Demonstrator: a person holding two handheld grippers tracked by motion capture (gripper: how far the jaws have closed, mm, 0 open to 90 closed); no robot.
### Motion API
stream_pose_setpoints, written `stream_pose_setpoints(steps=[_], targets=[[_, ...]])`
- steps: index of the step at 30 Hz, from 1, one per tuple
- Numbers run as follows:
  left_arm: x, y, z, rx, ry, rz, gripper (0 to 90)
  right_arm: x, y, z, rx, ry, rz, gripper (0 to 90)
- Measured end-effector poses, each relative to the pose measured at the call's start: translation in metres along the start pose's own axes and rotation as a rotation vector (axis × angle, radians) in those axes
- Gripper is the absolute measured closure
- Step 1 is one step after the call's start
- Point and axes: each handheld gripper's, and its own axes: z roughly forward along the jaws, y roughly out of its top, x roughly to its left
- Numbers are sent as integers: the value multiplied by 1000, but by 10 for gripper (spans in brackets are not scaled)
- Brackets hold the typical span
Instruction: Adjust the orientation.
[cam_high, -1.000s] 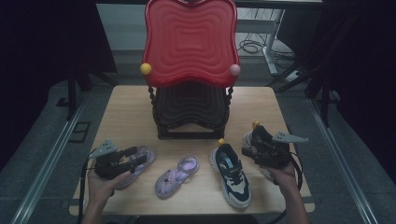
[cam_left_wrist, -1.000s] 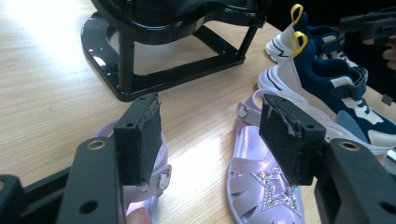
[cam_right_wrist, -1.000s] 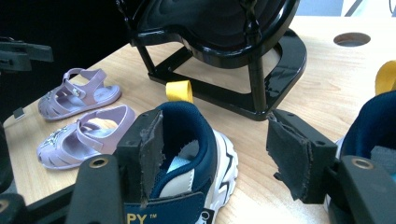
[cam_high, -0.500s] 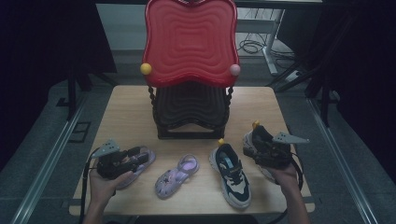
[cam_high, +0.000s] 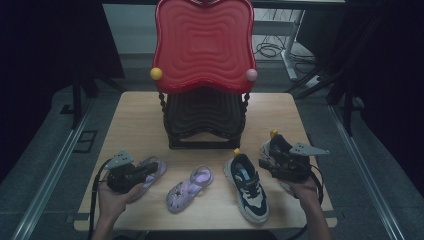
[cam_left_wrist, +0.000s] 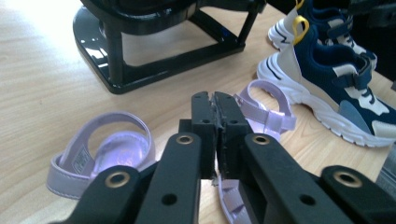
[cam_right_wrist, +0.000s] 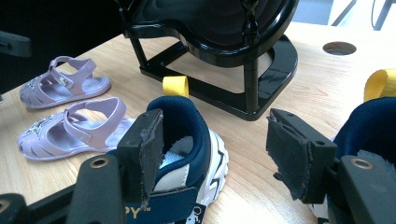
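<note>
High view: the left tongs (cam_high: 134, 175) sit low at the front left of the wooden bench (cam_high: 135, 115), over a lilac sandal (cam_high: 150, 169) whose toe end pokes out past them. In the left gripper view the two black jaws have just been closing and now stand pressed together, with what looks like a thin edge of the sandal caught between their pads; the heel strap of that sandal loops up to the left of the jaws. A second lilac sandal (cam_high: 190, 189) lies just beside it toward the middle of the bench, apart from both tongs.

The right tongs (cam_high: 277, 161) rest at the front right, over a navy and white sneaker (cam_high: 272, 150) with a yellow heel loop. In the right gripper view their jaws stand wide apart, nothing pressed between the pads. The other navy and white sneaker (cam_high: 247, 186) lies between the second sandal and the right tongs, toe toward the person.

Behind the shoes, at the middle of the bench, stands a black rack (cam_high: 202, 120) topped by a red wavy panel (cam_high: 203, 45).
</note>
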Motion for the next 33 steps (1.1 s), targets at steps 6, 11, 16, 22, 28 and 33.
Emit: stream_pose_setpoints(steps=[6,11,16,22,28,33], targets=[[-3,-4,-8,3,16,-1,899,4,0,-2,-5,-12,-8,374],[6,-23,-13,28,42,-49,900,4,-1,-4,-4,-16,-5,375],[12,-50,-11,107,53,-90,900,3,-2,-3,3,-27,4,376],[16,-68,-12,158,83,-112,900,3,-5,0,20,-26,8,376],[16,-86,-23,183,118,-137,900,3,-6,0,28,-31,14,376],[18,-94,-25,198,141,-149,900,3,-7,1,32,-32,13,376]])
